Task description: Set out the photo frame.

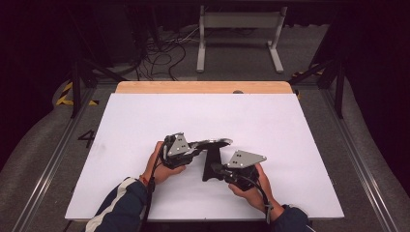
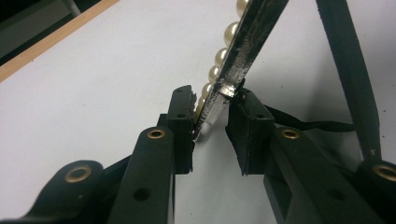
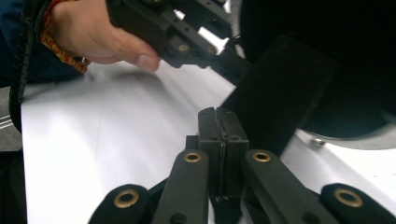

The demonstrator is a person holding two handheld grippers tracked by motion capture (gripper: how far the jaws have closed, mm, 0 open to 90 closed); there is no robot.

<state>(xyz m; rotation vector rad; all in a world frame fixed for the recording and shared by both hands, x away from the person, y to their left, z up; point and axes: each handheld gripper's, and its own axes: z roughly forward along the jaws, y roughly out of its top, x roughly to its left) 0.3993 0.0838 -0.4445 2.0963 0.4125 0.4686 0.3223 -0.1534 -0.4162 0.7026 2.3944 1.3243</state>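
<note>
Left claw (image 2: 210,123) astride pearl-edged mirror (image 2: 247,42)

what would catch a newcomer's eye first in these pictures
Most striking is the round mirror with a pearl-studded rim, held tilted above the middle of the white table on its black stand. The left gripper has the mirror's edge between its jaws, pearls running along it. The right gripper, jaws shut, is at the stand's base.
</note>
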